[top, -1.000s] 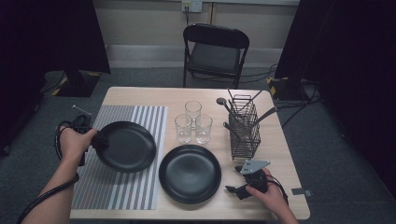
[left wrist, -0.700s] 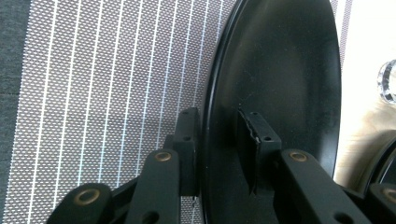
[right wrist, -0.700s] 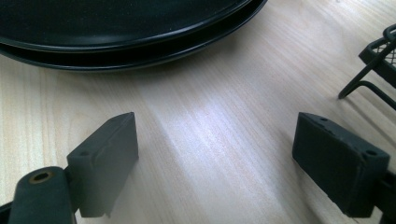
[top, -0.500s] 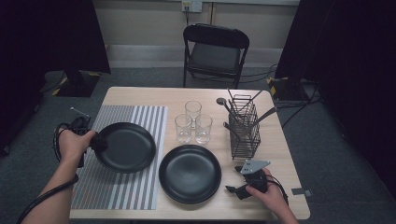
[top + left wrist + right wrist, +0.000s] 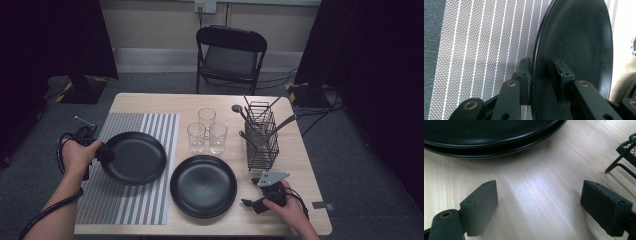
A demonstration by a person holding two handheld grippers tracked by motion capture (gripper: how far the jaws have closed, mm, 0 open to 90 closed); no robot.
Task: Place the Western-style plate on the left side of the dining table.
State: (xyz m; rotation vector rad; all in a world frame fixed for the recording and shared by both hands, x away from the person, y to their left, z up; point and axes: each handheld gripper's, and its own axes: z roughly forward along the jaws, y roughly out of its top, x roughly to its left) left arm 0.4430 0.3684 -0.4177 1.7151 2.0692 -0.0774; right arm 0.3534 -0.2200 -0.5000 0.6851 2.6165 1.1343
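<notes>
1. The fingers (image 5: 524,75) of the left gripper (image 5: 102,151) are clamped on the left rim of the black plate (image 5: 134,157), one pad under it and one on its inner face. The fingers (image 5: 480,206) of the right gripper (image 5: 260,200) stand wide apart with nothing between them, resting low over the counter (image 5: 295,165).
2. The held plate sits over the striped placemat (image 5: 150,125), on the left part of the counter. A second black plate (image 5: 203,186) lies just beside it on bare wood.
3. To do this step well, I judge the plate should be kept level, set fully inside the mat, and released only once it rests flat, clear of the three glasses (image 5: 206,131).
4. No brand, label or writing can be read on anything here.
</notes>
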